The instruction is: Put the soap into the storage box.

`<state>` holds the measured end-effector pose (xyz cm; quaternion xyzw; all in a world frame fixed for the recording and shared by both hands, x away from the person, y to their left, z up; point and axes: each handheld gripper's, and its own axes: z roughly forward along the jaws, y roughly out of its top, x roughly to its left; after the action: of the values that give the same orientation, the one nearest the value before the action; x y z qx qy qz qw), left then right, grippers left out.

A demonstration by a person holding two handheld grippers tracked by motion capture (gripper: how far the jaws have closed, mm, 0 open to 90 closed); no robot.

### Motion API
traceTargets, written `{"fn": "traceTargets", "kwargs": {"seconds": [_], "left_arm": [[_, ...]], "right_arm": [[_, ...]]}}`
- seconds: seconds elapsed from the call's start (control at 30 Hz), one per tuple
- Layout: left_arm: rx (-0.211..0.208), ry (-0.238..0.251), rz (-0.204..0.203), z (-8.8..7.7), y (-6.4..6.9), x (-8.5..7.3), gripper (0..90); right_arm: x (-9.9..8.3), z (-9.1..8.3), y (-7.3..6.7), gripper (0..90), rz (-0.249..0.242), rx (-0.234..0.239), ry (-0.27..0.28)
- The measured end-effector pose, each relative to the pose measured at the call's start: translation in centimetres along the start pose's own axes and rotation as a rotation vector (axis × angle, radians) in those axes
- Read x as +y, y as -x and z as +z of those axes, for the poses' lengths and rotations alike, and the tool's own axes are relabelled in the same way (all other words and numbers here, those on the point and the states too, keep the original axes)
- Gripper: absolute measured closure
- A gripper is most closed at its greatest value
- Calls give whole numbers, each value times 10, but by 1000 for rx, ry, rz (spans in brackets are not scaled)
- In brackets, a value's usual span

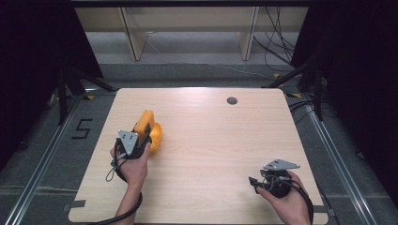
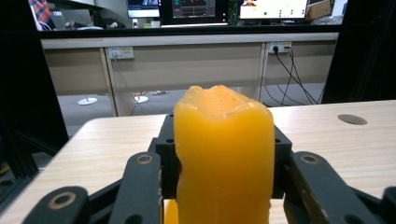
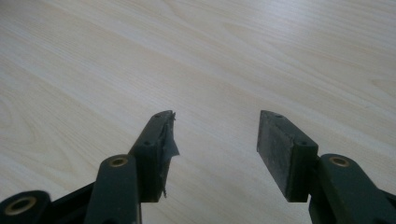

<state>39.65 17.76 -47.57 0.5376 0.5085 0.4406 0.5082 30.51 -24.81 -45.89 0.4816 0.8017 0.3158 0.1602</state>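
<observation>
A soft-looking orange-yellow object [image 1: 151, 131] is on the left half of the light wooden table [image 1: 211, 140], and my left gripper [image 1: 143, 136] is shut on it. In the left gripper view the object [image 2: 224, 158] stands upright between the black jaws, which press on both its sides; my left gripper [image 2: 224, 168] points toward the table's far edge. Whether the object rests on the table or hangs just above it I cannot tell. Near the front right corner my right gripper [image 1: 252, 180] points left, low over the wood. Its jaws [image 3: 215, 128] stand apart with bare table between them.
A round grey grommet [image 1: 232, 100] sits in the table near its far edge, also in the left gripper view as a grey disc [image 2: 352, 119]. Beyond the table stand pale shelf legs [image 1: 133, 40] and floor cables [image 1: 277, 47]. Black frames flank both sides.
</observation>
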Motion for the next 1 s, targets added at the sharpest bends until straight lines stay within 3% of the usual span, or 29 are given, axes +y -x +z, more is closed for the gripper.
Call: {"fn": "traceTargets", "kwargs": {"seconds": [0.2,0.4,0.53,0.57,0.63,0.67,0.7,0.77,0.8,0.9,0.93,1.0], "left_arm": [[2,-11,-7,10,4,-12,602],[14,-11,7,12,9,-26,602],[21,-5,3,14,5,-30,602],[14,-7,9,14,4,-31,602],[14,-8,9,15,4,-32,602],[3,-14,13,16,2,-33,602],[-3,-17,8,18,-1,-36,602],[0,-18,1,19,-2,-39,602],[-4,-17,3,19,-2,-39,601],[-11,-16,11,19,-2,-41,601],[-13,-11,16,19,-2,-41,600],[-13,-16,26,19,-2,-42,599]], "right_arm": [[0,-1,-1,466,22,11,-11],[-1,0,0,466,2,12,-11],[0,0,-1,466,12,6,-19],[-1,1,-1,465,-6,4,-12],[0,0,-2,465,13,9,-20],[0,1,-2,465,7,33,-34],[-1,1,-5,465,41,19,-33],[-1,3,-1,453,-13,13,-33],[-1,3,-3,456,8,23,-53],[-2,4,-3,463,-16,24,-47],[-1,4,-4,463,1,23,-46],[-1,4,-3,462,-30,20,-30]]}}
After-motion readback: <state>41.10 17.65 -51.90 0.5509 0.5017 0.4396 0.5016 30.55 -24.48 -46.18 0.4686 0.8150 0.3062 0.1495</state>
